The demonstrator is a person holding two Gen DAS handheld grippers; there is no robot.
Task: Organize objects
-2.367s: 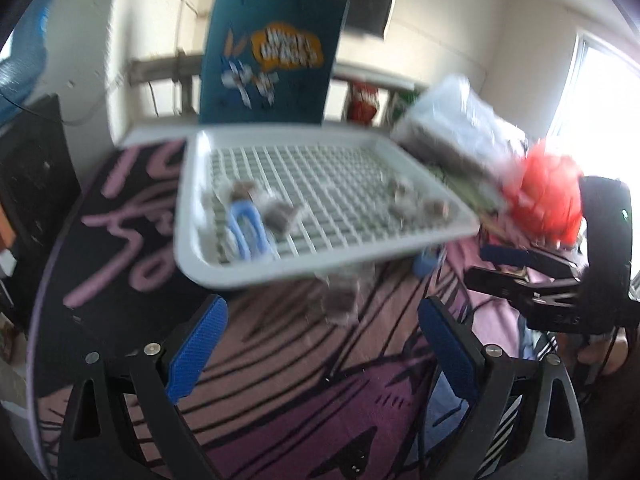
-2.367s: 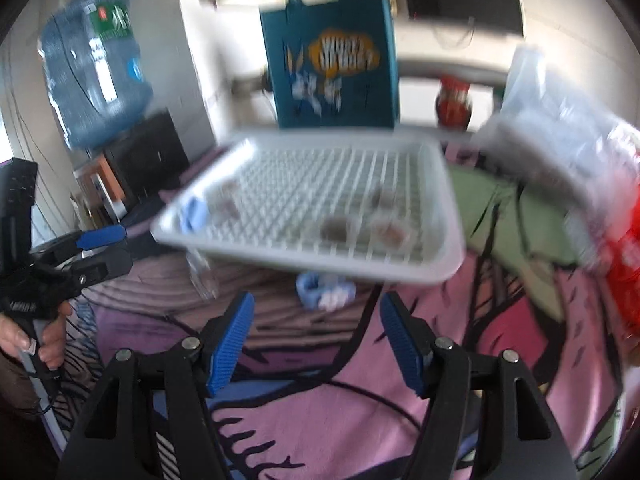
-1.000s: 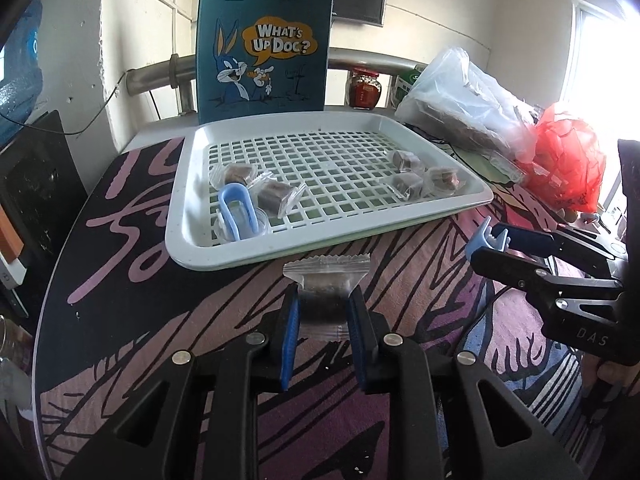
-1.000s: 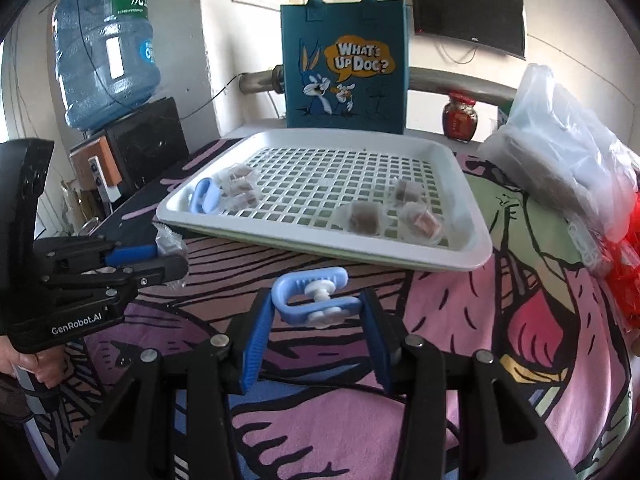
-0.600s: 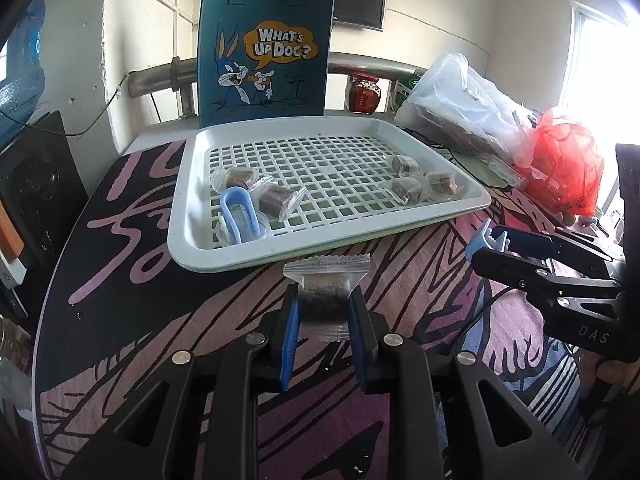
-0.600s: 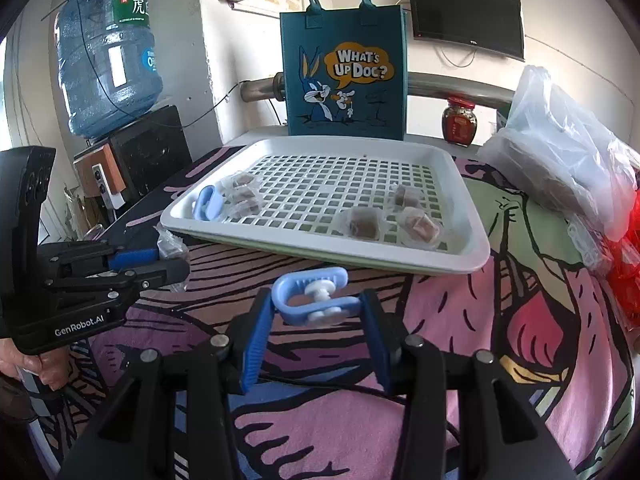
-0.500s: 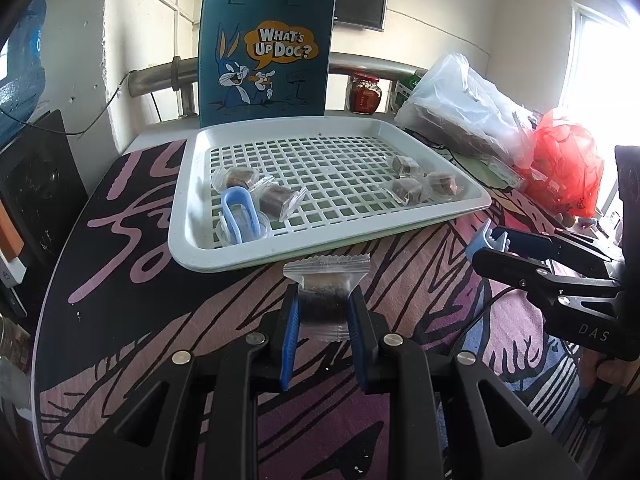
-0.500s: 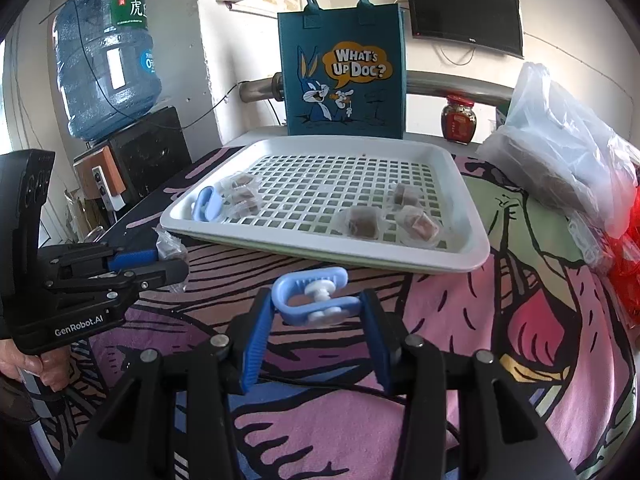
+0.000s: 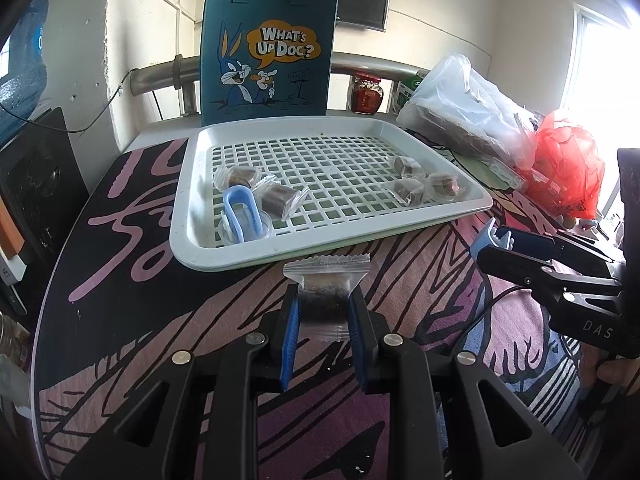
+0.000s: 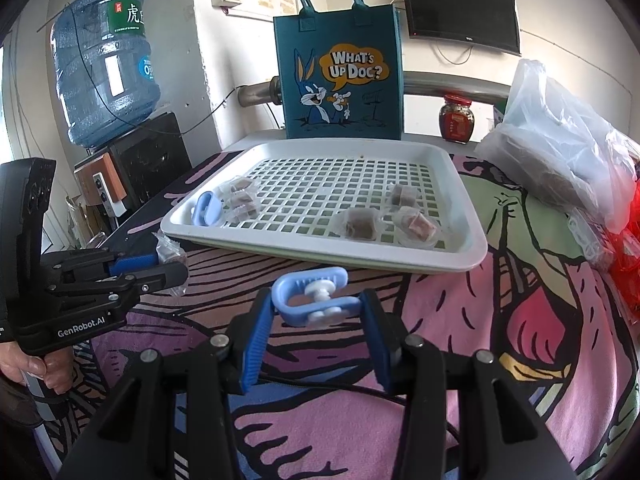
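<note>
We hold a wrapped snack (image 9: 323, 297) clamped in the left hand-held gripper (image 9: 323, 322) and a blue clip (image 10: 314, 297) in the right hand-held gripper (image 10: 316, 326), both at 6 o'clock of the slotted tray (image 9: 400, 236). Five snacks and one clip already lie inside; these two remain.

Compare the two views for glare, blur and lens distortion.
Left wrist view: the window blows out white at right, washing the red bag; focus is sharp. Right wrist view: even light, no glare, bag lettering crisp. Both: fisheye bends the white tray rim, and corners go black.
</note>
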